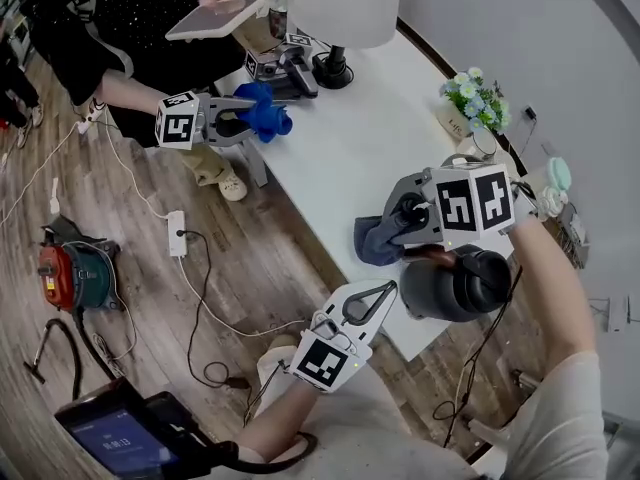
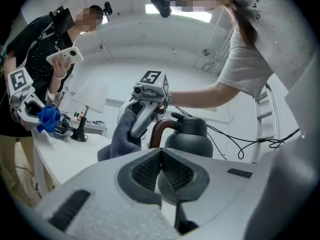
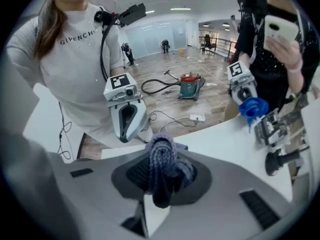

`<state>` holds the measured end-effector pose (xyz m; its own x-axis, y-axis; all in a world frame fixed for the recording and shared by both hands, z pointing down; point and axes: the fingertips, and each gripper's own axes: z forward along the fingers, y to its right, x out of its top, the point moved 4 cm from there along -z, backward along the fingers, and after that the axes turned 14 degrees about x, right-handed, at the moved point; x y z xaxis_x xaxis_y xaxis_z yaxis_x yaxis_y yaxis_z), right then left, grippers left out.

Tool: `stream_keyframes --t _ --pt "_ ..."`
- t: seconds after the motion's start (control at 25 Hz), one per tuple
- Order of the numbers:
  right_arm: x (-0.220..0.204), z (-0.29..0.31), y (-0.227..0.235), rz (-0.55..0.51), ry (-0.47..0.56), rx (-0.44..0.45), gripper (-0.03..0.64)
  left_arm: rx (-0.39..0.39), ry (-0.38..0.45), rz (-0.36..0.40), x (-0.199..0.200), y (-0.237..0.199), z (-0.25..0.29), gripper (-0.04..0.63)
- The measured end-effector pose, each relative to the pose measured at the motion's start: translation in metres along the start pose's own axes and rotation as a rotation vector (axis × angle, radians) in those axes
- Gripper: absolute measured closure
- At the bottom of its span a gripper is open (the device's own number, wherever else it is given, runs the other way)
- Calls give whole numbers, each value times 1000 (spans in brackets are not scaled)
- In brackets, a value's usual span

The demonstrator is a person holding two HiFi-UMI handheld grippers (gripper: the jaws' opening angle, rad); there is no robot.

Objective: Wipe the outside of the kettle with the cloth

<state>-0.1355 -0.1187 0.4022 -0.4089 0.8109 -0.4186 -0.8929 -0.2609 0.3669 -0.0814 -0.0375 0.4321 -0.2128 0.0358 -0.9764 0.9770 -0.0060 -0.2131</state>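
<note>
A dark grey kettle (image 1: pixel 455 286) with a brown handle stands near the front edge of the white table (image 1: pixel 340 158). My right gripper (image 1: pixel 388 230) is shut on a grey-blue cloth (image 1: pixel 372 244), which hangs just left of the kettle and close to its side. In the right gripper view the cloth (image 3: pixel 162 166) is bunched between the jaws. My left gripper (image 1: pixel 366 304) is shut on nothing, off the table's front edge below the cloth. From the left gripper view, the kettle (image 2: pixel 189 136) and cloth (image 2: pixel 122 134) lie straight ahead beyond the left gripper (image 2: pixel 161 170).
Another person at the table's far end holds a phone (image 1: pixel 215 16) and a gripper with a blue object (image 1: pixel 262 113). A lamp (image 1: pixel 335 28) and flower pot (image 1: pixel 475 96) stand on the table. Cables, a power strip (image 1: pixel 177 234) and a red machine (image 1: pixel 65 273) lie on the floor.
</note>
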Motion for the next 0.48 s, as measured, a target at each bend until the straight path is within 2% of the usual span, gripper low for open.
stream_keyframes --t 0.12,0.2,0.36,0.48 --pt "9 -38 -3 -35 55 -213 555 0 -19 2 0 -3 2 588" --pt "18 -77 -22 -33 81 -378 555 -9 -20 5 6 -2 4 588" --pt "22 -142 -94 46 59 -745 555 -59 -20 40 16 4 15 588" --pt "14 -161 -156 141 84 -982 555 -101 -22 80 17 5 30 588"
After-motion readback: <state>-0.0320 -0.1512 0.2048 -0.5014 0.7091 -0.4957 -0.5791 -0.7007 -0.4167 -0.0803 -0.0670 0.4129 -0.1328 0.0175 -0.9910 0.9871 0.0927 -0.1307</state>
